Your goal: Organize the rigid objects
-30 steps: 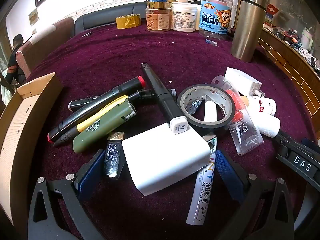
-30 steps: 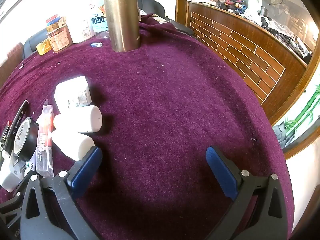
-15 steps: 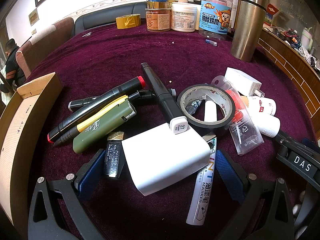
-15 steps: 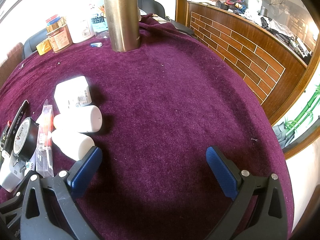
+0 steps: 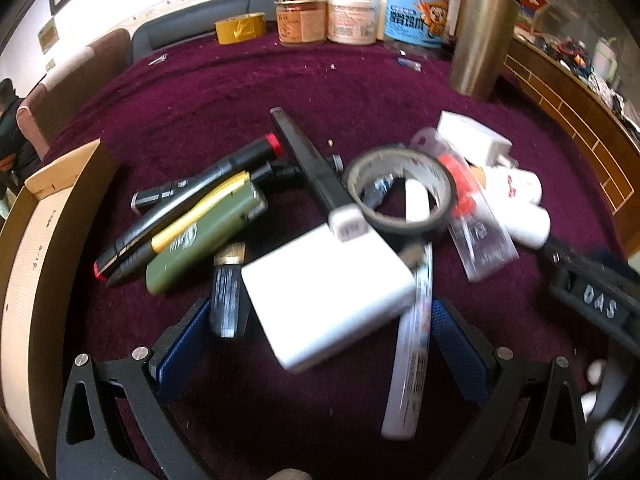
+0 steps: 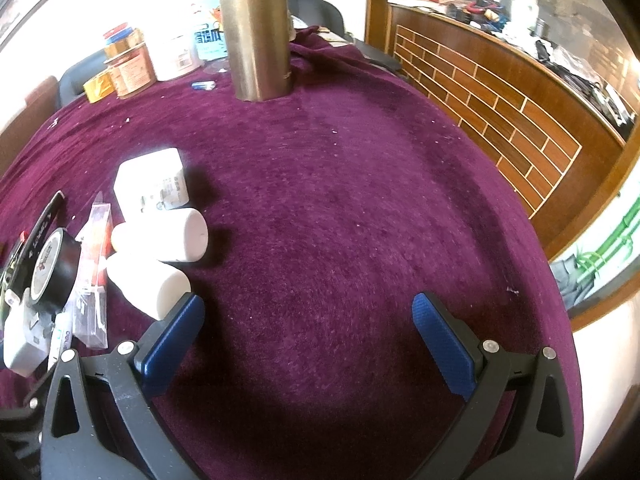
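Steel flask (image 5: 482, 32) upright at the far edge of the purple-clothed surface (image 6: 340, 208), jars (image 5: 328, 20) and yellow tape roll (image 5: 240, 32) beside it, wooden brick-patterned counter (image 6: 500, 96), seated person (image 5: 12, 128) far left

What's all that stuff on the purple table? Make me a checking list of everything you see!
Surface: purple cloth covering the table, with small crumbs.
Job's things: a pile of markers, a green case, a white block, a black tape roll, two white bottles, a white charger.
Clutter: jars, yellow tape and a steel flask at the far edge; a cardboard box on the left.
Grippers: left gripper open around the white block; right gripper open over bare cloth.
Cables: nothing seen.
Surroundings: a wooden counter, chairs.
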`<state>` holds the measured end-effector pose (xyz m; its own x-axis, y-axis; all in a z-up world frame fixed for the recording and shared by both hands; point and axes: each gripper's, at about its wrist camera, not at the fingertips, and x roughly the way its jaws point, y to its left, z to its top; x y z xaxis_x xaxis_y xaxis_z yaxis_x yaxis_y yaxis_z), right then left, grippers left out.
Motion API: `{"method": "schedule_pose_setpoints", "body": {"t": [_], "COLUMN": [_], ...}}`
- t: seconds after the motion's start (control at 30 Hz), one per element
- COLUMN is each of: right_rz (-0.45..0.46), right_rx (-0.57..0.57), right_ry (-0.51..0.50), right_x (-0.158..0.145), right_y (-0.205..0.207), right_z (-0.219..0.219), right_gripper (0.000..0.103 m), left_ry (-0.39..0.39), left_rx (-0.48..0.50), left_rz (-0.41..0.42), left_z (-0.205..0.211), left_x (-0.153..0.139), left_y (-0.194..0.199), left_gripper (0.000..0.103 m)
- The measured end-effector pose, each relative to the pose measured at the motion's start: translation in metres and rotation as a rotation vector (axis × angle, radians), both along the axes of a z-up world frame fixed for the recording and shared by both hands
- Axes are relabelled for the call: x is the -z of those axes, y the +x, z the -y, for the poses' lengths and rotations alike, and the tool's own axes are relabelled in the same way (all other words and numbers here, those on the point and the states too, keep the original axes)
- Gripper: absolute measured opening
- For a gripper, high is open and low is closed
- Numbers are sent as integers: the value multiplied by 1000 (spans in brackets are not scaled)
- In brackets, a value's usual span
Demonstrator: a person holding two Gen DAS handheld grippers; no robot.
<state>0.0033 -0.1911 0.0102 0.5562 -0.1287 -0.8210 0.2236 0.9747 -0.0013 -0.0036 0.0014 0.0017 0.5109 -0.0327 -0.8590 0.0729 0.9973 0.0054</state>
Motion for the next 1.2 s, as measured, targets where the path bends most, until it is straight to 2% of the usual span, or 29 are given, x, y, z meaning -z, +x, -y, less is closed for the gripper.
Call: {"method": "schedule_pose_setpoints", "body": {"t": [0.27, 0.43, 0.67, 0.73, 0.77, 0.83, 0.87, 0.93, 0.97, 1.03, 1.07, 1.13, 1.17, 1.2], "right_rz": [-91, -53, -83, -35, 26, 187, 311, 485, 458, 308, 316, 348, 359, 357], "right_rx": [-42, -52, -37, -33, -37, -37, -44, -90, -115, -105, -76, -25, 3, 13], "right_ry": [23, 1, -7, -26, -57, -121, -138, -81, -27, -34, -53, -86, -76, -63], "right_x": [-2, -1, -8, -22, -37, -69, -89, -107, -107, -95, -92, -88, -84, -82], "right_y": [2, -8, -15, -25, -35, -56, -73, -94, -90, -66, -63, -57, -49, -46], "right_z": [3, -1, 0, -3, -7, -14, -18, -20, -20, -23, -24, -24, -22, -20], "right_gripper": [103, 103, 102, 101, 101, 101, 101, 103, 103, 102, 98, 98, 98, 98], "left_ry": [11, 4, 4, 1, -8, -34, -44, -77, -99, -130, -144, -133, -99, -66], "left_rx": [32, 30, -13, -3, 1, 6, 12, 32, 56, 106, 133, 169, 157, 128], "left_rz": [25, 25, 26, 29, 42, 117, 167, 266, 339, 383, 362, 259, 244, 267], "left_z": [1, -1, 0, -1, -3, -9, -12, -20, -26, -32, -34, -40, -43, -51], "left_x": [1, 1, 1, 0, -2, -16, -27, -49, -63, -73, -74, -69, -68, -71], "left_y": [-10, -10, -8, -11, -16, -32, -41, -57, -69, -78, -79, -77, -81, -87], "left_gripper": [102, 102, 102, 100, 98, 96, 96, 96, 96, 100, 100, 99, 98, 98]}}
